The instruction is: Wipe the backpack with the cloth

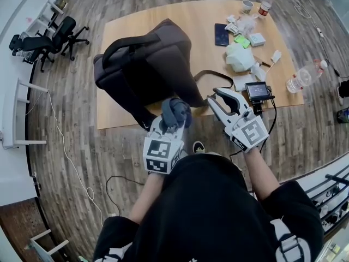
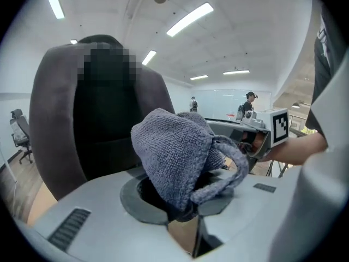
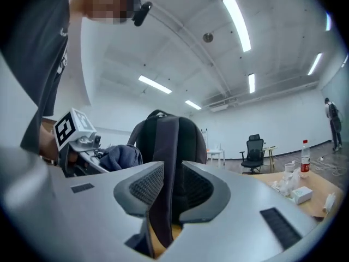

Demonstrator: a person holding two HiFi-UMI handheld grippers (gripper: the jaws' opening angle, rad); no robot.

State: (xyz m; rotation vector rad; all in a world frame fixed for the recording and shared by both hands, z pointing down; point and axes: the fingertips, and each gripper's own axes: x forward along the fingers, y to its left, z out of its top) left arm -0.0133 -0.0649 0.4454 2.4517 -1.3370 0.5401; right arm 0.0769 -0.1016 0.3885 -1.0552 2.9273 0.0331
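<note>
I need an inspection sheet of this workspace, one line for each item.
Surface: wooden table, part bare.
Job's things: backpack stands on table; cloth in left gripper.
Clutter: phone, cup, red-capped bottle, clear bottle, tissues, screen at table's right.
Grippers: left jaws shut on cloth; right gripper has strap between jaws, grip unclear.
Cables: white cable and black cable on floor.
Surroundings: office chairs at left.

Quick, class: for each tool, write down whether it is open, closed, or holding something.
Left tool: closed on the cloth.
Right tool: open; the strap runs between its jaws, apparently not pinched.
</note>
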